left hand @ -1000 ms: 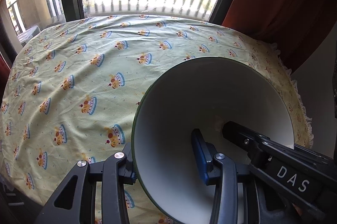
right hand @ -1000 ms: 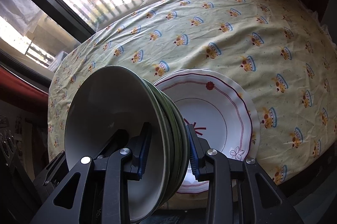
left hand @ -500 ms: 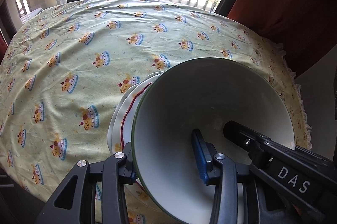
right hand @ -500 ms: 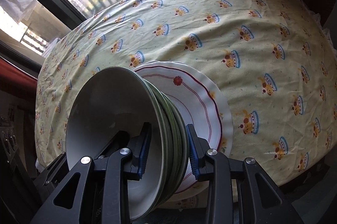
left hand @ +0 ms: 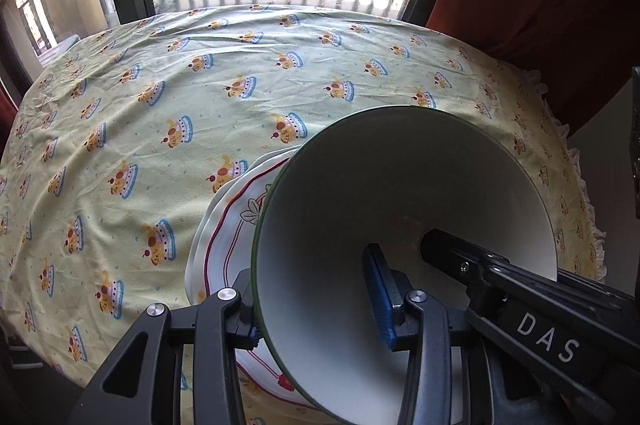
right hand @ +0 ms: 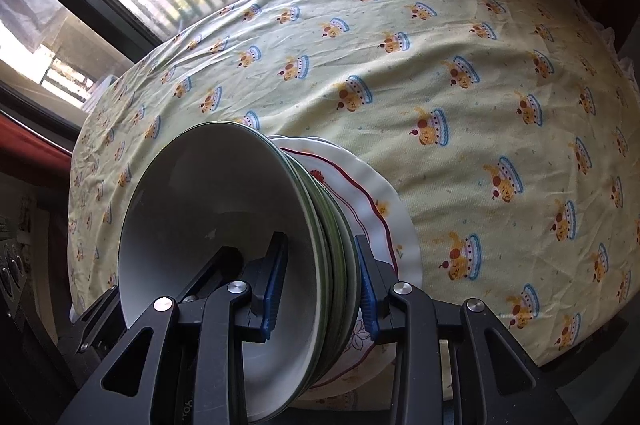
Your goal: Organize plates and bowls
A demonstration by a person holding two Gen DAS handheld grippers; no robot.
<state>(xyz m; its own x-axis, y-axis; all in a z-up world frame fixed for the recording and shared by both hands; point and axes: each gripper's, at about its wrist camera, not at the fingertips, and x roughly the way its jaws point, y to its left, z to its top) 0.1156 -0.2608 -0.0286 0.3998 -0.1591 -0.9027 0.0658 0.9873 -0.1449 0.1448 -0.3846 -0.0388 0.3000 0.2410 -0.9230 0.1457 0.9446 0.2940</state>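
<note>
Over the last second the left gripper (left hand: pixel 320 309), clamped on one wall of the nested green-rimmed bowls (left hand: pixel 400 209), had carried them across until the red-trimmed plates (left hand: pixel 228 225) on the tablecloth (left hand: pixel 160 105) lay directly beneath. The right gripper (right hand: pixel 318 283) pinched the opposite wall of that stack. To my eye, only lowering and letting go remained.

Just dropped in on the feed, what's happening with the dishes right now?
Both grippers are clamped on one stack of green-rimmed bowls. The right gripper has its jaws across the stacked rims, and the left gripper pinches the top bowl's wall. The stack is over a white plate with a red line border on the crown-print tablecloth; whether it touches the plate is unclear.
</note>
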